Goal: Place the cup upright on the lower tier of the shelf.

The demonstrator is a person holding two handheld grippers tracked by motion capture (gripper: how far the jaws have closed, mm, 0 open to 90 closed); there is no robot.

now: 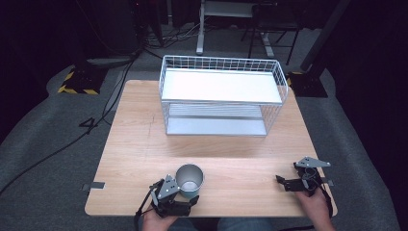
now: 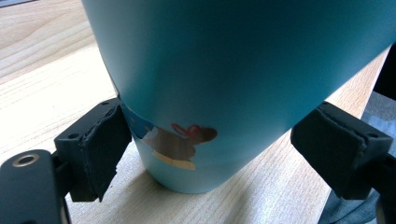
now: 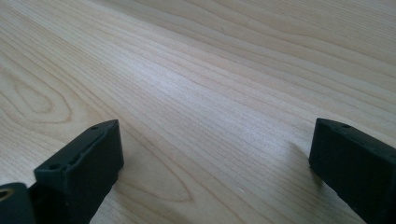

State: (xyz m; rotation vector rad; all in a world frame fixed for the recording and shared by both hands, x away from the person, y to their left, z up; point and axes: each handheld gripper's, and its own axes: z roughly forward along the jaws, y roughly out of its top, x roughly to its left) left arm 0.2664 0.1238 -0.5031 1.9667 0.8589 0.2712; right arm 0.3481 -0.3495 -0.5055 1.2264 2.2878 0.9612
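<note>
A light blue cup (image 1: 189,179) with a grey metal inside stands upright near the wooden table's front edge. In the left gripper view the cup (image 2: 233,70) has a small picture low on its wall. My left gripper (image 1: 180,192) comes at it from the near left and holds its lower part, with both black pads (image 2: 100,144) touching its sides. My right gripper (image 1: 287,174) rests low at the front right with its jaws wide apart. Between them lies bare wood (image 3: 215,154).
A white wire rack (image 1: 222,94) with two shelves stands at the back middle of the table (image 1: 134,144). Cables and stand bases lie on the floor behind the table.
</note>
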